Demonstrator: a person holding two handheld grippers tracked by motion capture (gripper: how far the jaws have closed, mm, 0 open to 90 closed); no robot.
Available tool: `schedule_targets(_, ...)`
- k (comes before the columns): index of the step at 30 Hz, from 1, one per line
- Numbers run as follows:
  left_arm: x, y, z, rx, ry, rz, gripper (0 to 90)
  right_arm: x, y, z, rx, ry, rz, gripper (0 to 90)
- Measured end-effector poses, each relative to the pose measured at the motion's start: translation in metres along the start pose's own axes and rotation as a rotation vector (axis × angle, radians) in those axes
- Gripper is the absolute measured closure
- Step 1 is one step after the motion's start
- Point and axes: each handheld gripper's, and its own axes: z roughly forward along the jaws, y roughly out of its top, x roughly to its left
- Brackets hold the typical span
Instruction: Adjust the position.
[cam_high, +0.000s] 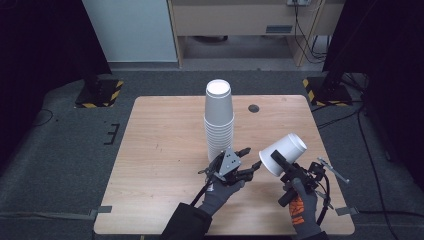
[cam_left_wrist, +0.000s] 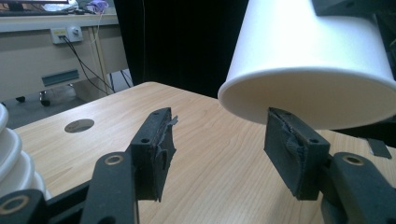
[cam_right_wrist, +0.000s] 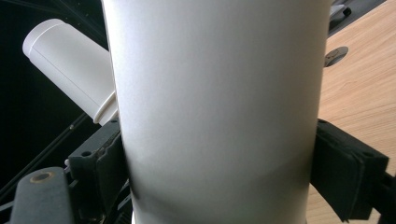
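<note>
Tilting white paper cup (cam_high: 283, 153), plain, unmarked.

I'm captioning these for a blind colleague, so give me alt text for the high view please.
Over a wooden table, the right gripper holds a single white paper cup tilted, rim toward the left gripper, whose open, empty jaws point at it. An upside-down stack of white cups stands just behind the left gripper, near the table's middle.

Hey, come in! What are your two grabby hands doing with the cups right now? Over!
Right gripper shut on a white paper cup, tilted above the table. Left gripper open, empty, beside the cup's rim. Cup stack close behind. Nothing in the way.
</note>
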Motion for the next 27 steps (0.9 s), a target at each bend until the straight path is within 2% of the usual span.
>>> schedule_targets(4,-0.001,0.001,0.004,-0.008,-0.003,-0.005,42.1,0.000,0.000,0.000,0.004,0.000,0.003,15.0)
schedule_targets(12,-0.007,0.010,0.012,-0.023,-0.014,0.023,43.6,0.001,-0.001,0.001,0.008,0.009,0.012,15.0)
schedule_targets(17,-0.010,0.013,0.018,-0.033,-0.022,0.022,44.6,0.002,-0.002,0.002,0.015,0.014,0.018,15.0)
schedule_targets(27,-0.012,0.014,0.024,-0.049,-0.011,0.044,52.0,0.003,-0.005,0.004,0.030,0.023,0.021,14.9)
